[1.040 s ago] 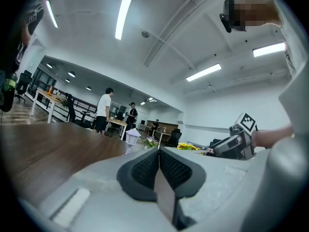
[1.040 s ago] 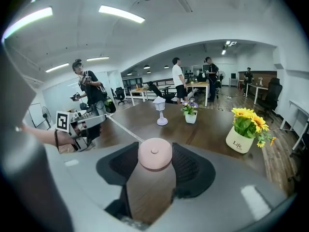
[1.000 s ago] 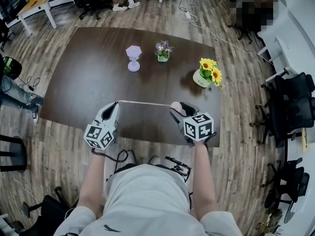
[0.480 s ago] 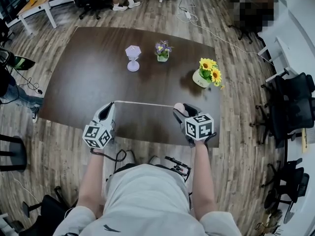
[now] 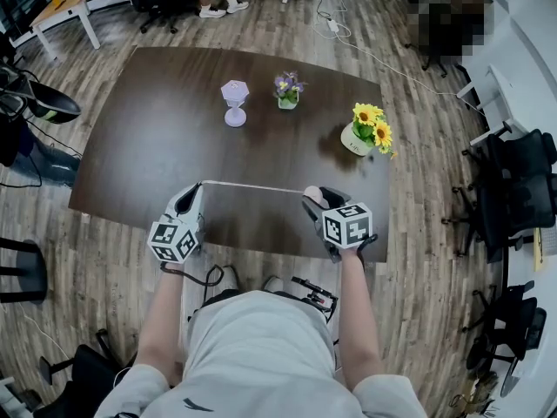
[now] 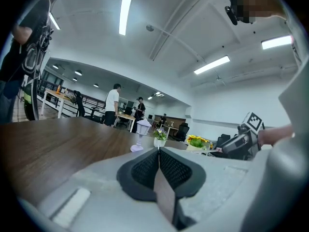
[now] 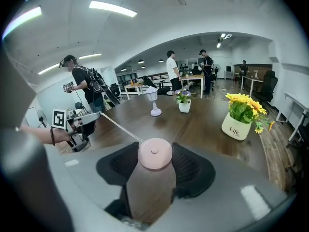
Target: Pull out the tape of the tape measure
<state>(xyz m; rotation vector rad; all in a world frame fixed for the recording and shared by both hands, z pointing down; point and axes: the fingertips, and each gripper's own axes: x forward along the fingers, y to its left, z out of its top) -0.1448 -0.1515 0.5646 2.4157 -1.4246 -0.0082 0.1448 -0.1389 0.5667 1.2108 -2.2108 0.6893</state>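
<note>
Pinching the free end of the tape (image 5: 252,185) in the left tool (image 6: 158,151), pads shut flat together with only the thin strip between them. Clamping the pink tape measure (image 7: 154,153) in the right tool (image 5: 314,196), jaws spread wide around the round case and pressing on both its sides (no gap to be seen at either pad).

Outward from there: running as a pale straight line from the case to the left tool, roughly level, hanging above the near edge of the table (image 5: 130,146) without touching it. Lying, by its long axis, side to side across the person's front. Nearer the person than the sunflower pot (image 5: 359,138), with the case near that pot and a little to its left, and the free end well to the pot's left.

As for the coming move, by judgement: more length to be had only by parting the two tools along that same line, so by drawing the left tool farther from the sunflower pot, or by holding it fast and carrying the case the other way. Better kept straight in line with the case's slot, to avoid kinking or binding the strip. Worth minding the left pinch too (narrow, smooth strip, likely to slip).

Beyond the tape and well apart from it: a small lamp (image 5: 236,101) and a purple flower pot (image 5: 288,91), both left of the sunflower pot and farther from the person.
</note>
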